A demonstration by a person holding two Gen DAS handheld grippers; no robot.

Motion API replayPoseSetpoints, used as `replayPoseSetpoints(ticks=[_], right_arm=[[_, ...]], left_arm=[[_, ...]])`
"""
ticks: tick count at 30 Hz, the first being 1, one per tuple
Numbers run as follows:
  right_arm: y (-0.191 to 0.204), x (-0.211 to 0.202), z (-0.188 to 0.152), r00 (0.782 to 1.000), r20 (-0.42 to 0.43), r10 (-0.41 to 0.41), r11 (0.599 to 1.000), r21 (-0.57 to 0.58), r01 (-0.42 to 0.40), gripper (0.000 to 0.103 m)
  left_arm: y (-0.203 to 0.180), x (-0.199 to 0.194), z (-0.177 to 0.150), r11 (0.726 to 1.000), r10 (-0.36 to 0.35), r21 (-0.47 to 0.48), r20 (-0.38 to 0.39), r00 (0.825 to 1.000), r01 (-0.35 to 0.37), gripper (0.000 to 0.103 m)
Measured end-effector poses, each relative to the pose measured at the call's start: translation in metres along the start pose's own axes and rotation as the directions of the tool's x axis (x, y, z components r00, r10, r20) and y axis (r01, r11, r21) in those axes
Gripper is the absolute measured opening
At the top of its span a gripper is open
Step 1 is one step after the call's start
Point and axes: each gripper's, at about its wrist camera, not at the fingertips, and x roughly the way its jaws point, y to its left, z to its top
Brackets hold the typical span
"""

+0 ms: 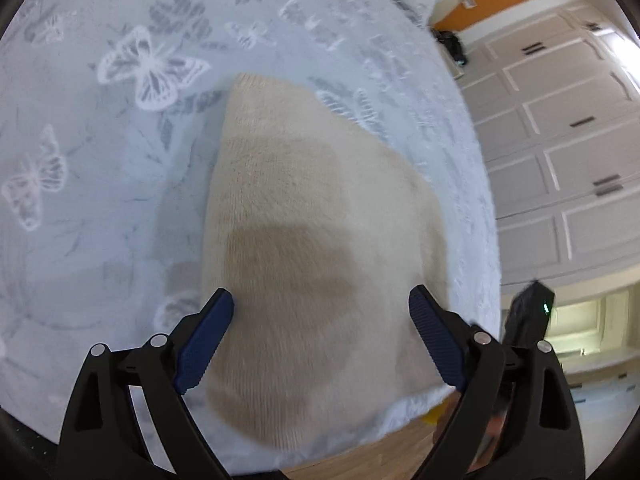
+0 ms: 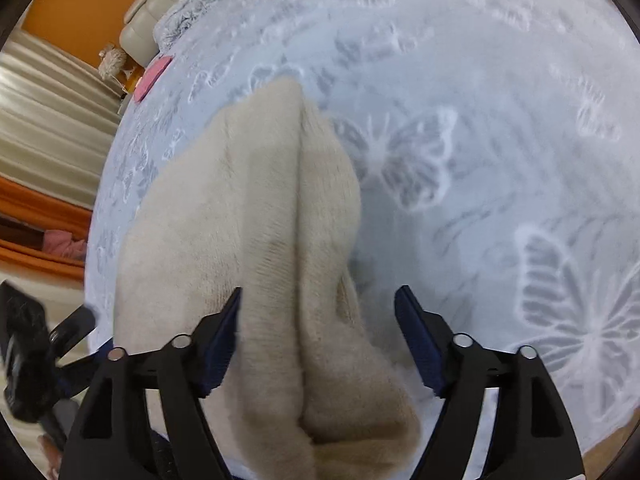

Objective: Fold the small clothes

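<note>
Two claws gaping, gripping nothing | left claw (image 1: 320, 312), right claw (image 2: 318, 308) hovering over cream knit garment (image 1: 304, 240) lying on bed (image 1: 100, 200) | fold seemingly partway, more remaining.

The left gripper (image 1: 320, 304) hovers with fingers spread over a cream knitted garment (image 1: 304, 216) lying on the butterfly-patterned bedspread (image 1: 120, 160).

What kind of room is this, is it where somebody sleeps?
Most likely a bedroom. A cream knitted garment lies on a pale blue bedspread with white butterflies, beside white panelled wardrobe doors. A padded cream headboard stands against the orange wall.
</note>
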Motion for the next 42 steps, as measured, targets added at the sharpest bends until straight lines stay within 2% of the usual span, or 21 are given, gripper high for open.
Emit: replayPoseSetpoints(ticks=[3,7,9,13,17,18,19,20,21,22,23,26,31,34,39,42], right_arm=[[-0.014,0.008,-0.005,0.998,-0.002,0.060,0.997,0.056,-0.059,0.085],[-0.026,0.014,-0.011,0.991,0.022,0.132,0.984,0.115,-0.133,0.088],[-0.028,0.015,-0.013,0.989,0.034,0.146,0.982,0.114,-0.149,0.089],[-0.029,0.017,-0.016,0.983,0.051,0.175,0.979,0.101,-0.179,0.097],[-0.025,0.021,-0.016,0.981,0.070,0.182,0.978,0.090,-0.188,0.098],[-0.025,0.020,-0.016,0.979,0.075,0.189,0.976,0.095,-0.195,0.093],[-0.024,0.021,-0.016,0.976,0.081,0.200,0.972,0.106,-0.208,0.071],[-0.025,0.022,-0.018,0.967,0.079,0.241,0.960,0.126,-0.250,0.052],[-0.024,0.025,-0.018,0.958,0.071,0.279,0.945,0.155,-0.286,0.047],[-0.024,0.022,-0.019,0.959,0.085,0.272,0.941,0.183,-0.283,0.042],[-0.021,0.019,-0.019,0.960,0.089,0.264,0.945,0.175,-0.276,0.040],[-0.008,-0.001,-0.019,0.961,0.111,0.254,0.950,0.158,-0.269,0.036],[0.013,-0.060,-0.019,0.951,0.179,0.253,0.955,0.111,-0.275,0.035],[0.026,-0.105,-0.024,0.939,0.237,0.248,0.961,0.063,-0.269,0.035],[0.056,-0.188,-0.043,0.892,0.365,0.267,0.961,-0.028,-0.276,0.036],[0.077,-0.230,-0.060,0.853,0.430,0.296,0.954,-0.087,-0.288,0.036]], left_arm=[[-0.003,0.014,0.004,0.997,0.073,0.038,0.018,0.997,-0.074,0.091],[-0.001,0.029,0.007,0.984,0.155,0.085,0.020,0.988,-0.156,0.095],[0.009,0.037,0.012,0.987,0.153,0.054,0.002,0.988,-0.153,0.097],[0.030,0.051,0.015,0.994,0.091,-0.063,-0.053,0.994,-0.094,0.098],[0.026,0.054,0.012,0.993,0.110,-0.034,-0.046,0.993,-0.112,0.098],[0.025,0.054,0.011,0.993,0.114,-0.023,-0.049,0.992,-0.115,0.098],[0.022,0.055,0.011,0.994,0.112,-0.011,-0.058,0.992,-0.113,0.097],[0.019,0.056,0.011,0.995,0.103,0.003,-0.073,0.992,-0.103,0.091],[0.017,0.056,0.012,0.994,0.108,0.007,-0.080,0.991,-0.107,0.088],[0.014,0.054,0.012,0.994,0.107,0.007,-0.085,0.991,-0.107,0.079],[0.010,0.050,0.014,0.995,0.103,0.007,-0.090,0.991,-0.103,0.069],[-0.001,0.037,0.015,0.995,0.095,0.022,-0.092,0.991,-0.093,0.056],[-0.036,-0.003,0.014,0.998,0.029,0.066,-0.052,0.998,-0.026,0.052],[-0.069,-0.039,0.007,0.990,-0.004,0.139,-0.012,1.000,0.006,0.053],[-0.130,-0.109,-0.006,0.957,-0.027,0.292,0.077,0.997,0.004,0.054],[-0.162,-0.150,-0.013,0.928,-0.031,0.371,0.137,0.990,-0.022,0.056]])
